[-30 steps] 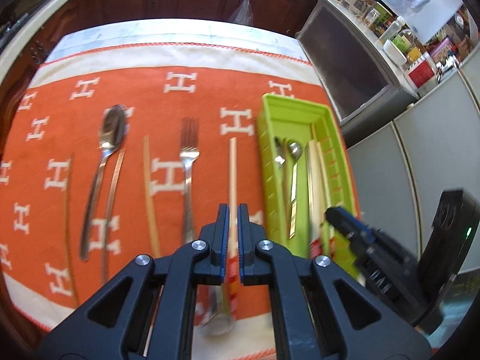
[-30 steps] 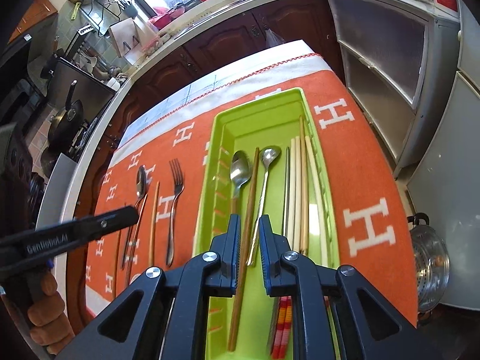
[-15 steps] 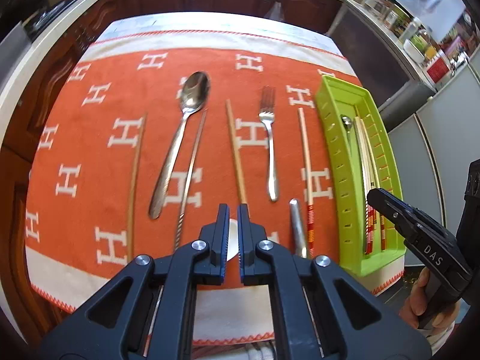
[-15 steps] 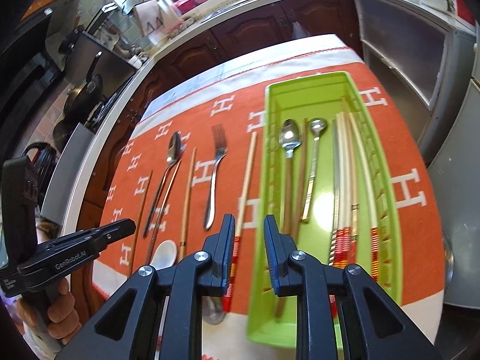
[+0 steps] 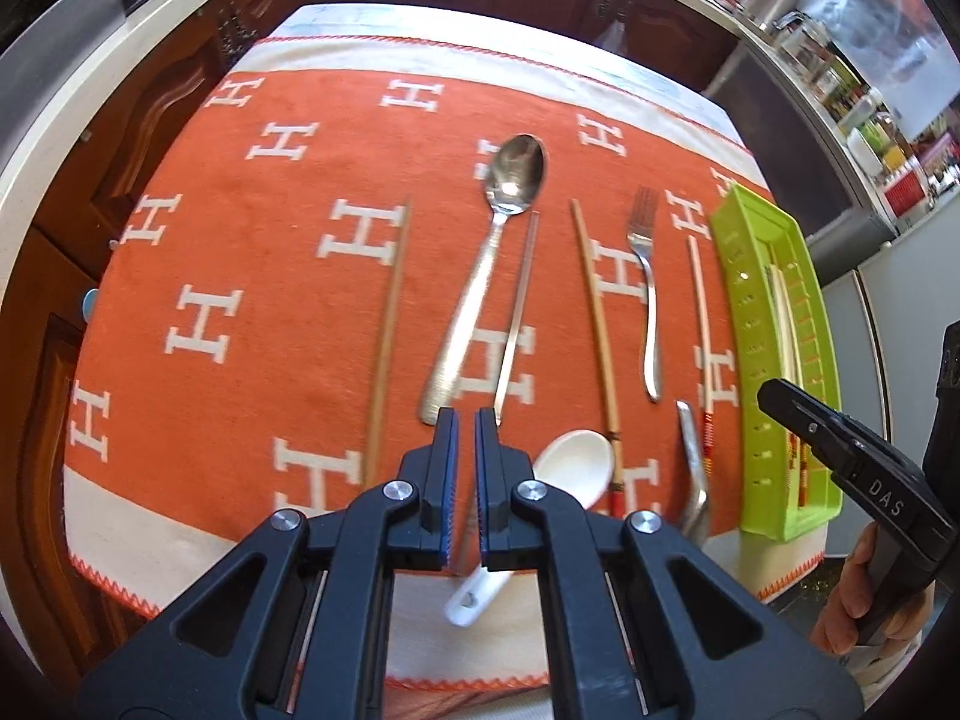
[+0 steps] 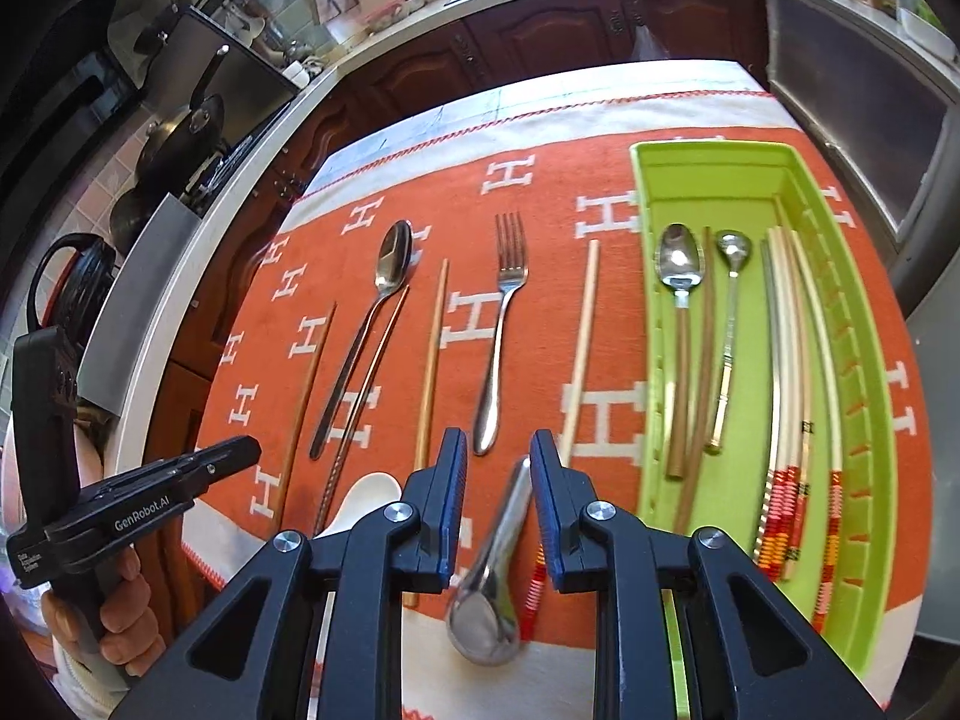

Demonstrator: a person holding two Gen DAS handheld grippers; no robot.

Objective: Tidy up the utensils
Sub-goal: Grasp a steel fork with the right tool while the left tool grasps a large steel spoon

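My left gripper (image 5: 467,420) is shut and empty. It hangs over the near ends of a large metal spoon (image 5: 480,276) and a metal chopstick (image 5: 516,312), with a white ceramic spoon (image 5: 573,465) just to its right. My right gripper (image 6: 497,450) is open, its jaws a little apart above a short metal spoon (image 6: 492,570) that lies on the orange cloth (image 6: 540,192) with its bowl toward me; the pads do not press on it. To the right, the green tray (image 6: 645,192) holds two spoons and several chopsticks. A fork (image 6: 501,324) and loose chopsticks lie on the cloth.
The left gripper (image 6: 252,447) shows at the cloth's near left corner, with a hand around its grip. Dark wooden cabinets and a counter with pans ring the table. The tray (image 5: 732,276) lies along the cloth's right edge, near a grey appliance.
The left gripper slid left from beside the tray to the big spoon's handle. The right gripper left the tray, leaving a wooden chopstick in it, moved left, and its jaws widened.
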